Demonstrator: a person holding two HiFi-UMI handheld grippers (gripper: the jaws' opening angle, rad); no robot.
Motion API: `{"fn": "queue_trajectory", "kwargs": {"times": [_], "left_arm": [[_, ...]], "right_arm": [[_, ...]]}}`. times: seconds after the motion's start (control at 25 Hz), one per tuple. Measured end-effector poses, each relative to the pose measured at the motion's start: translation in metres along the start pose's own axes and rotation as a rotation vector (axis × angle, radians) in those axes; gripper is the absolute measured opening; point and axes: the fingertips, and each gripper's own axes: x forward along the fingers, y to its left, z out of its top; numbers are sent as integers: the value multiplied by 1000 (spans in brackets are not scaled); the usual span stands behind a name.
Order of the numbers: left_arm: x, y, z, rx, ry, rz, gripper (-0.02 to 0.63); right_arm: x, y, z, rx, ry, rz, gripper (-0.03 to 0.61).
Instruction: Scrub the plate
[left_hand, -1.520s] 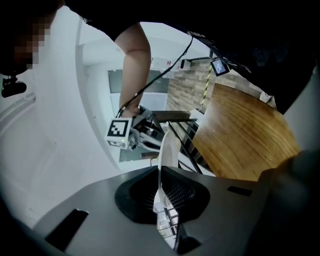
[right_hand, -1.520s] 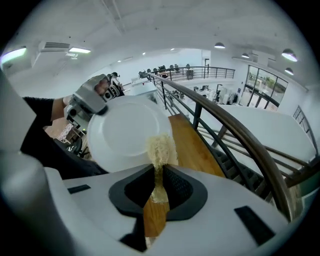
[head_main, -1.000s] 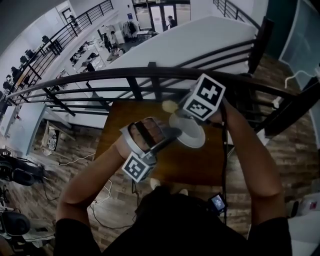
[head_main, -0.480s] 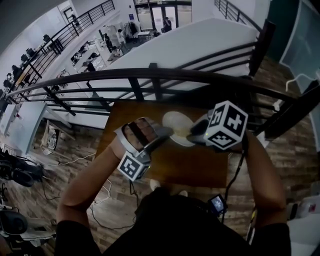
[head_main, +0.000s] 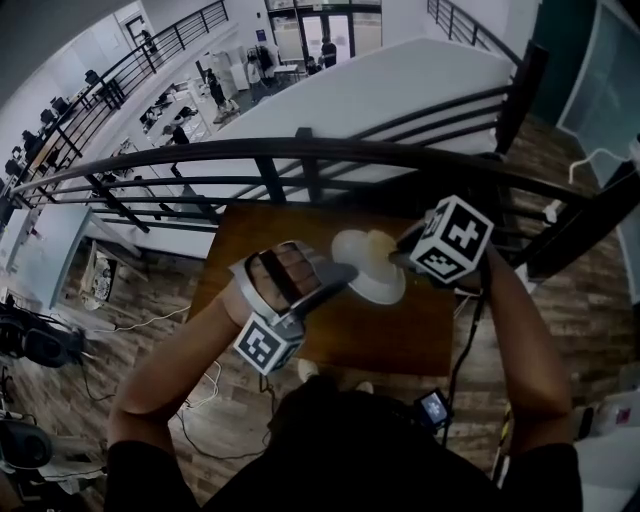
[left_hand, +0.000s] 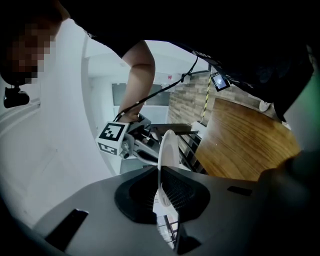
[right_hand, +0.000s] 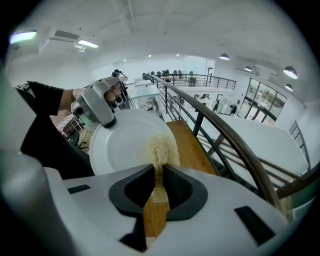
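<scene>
A white plate (head_main: 368, 280) is held above the wooden table (head_main: 390, 335), tilted up on edge. My left gripper (head_main: 335, 276) is shut on its near rim; in the left gripper view the plate (left_hand: 168, 150) stands edge-on between the pads of the left gripper (left_hand: 161, 192). My right gripper (head_main: 398, 258) is shut on a wooden-handled brush (right_hand: 156, 210). Its pale bristles (right_hand: 160, 147) rest against the plate's face (right_hand: 122, 145) near the right rim. Across the plate, the left gripper (right_hand: 100, 107) shows clamped on the far rim.
A black metal railing (head_main: 300, 150) runs just beyond the table, with a drop to a lower floor behind it. A cable and a small device (head_main: 436, 405) hang near the person's chest. Wooden flooring (head_main: 230, 400) surrounds the table.
The right gripper swung from above the plate out to the right, then came back in, so the brush lies on the plate's face. The left gripper and plate shifted only slightly.
</scene>
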Motion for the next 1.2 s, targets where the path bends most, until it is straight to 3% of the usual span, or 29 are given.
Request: {"fn": "queue_trajectory", "kwargs": {"times": [0.12, 0.36, 0.48, 0.6, 0.72, 0.88, 1.0, 1.08, 1.2], "left_arm": [[6, 6, 3, -16, -14, 2, 27], [15, -11, -14, -7, 42, -35, 25], [18, -7, -30, -88, 59, -20, 21], [18, -21, -49, -78, 109, -49, 23], [18, -31, -50, -92, 106, -77, 25], [23, -33, -50, -194, 76, -90, 25], [30, -33, -60, -289, 80, -99, 25], [33, -33, -69, -389, 85, -91, 23], [38, -31, -84, -591, 92, -58, 21]], "right_arm": [[-9, 7, 23, -37, -35, 3, 54], [-24, 55, 55, -137, -94, 52, 54], [-27, 70, 51, -163, -97, 50, 54], [-15, 74, 35, -186, -58, 36, 54], [-1, 60, 14, -144, -25, 33, 54], [16, 24, -21, -41, 0, -4, 54], [27, -18, -47, 60, 5, -84, 54], [32, -42, -61, 138, -14, -133, 54], [32, -52, -63, 215, -123, -153, 54]]}}
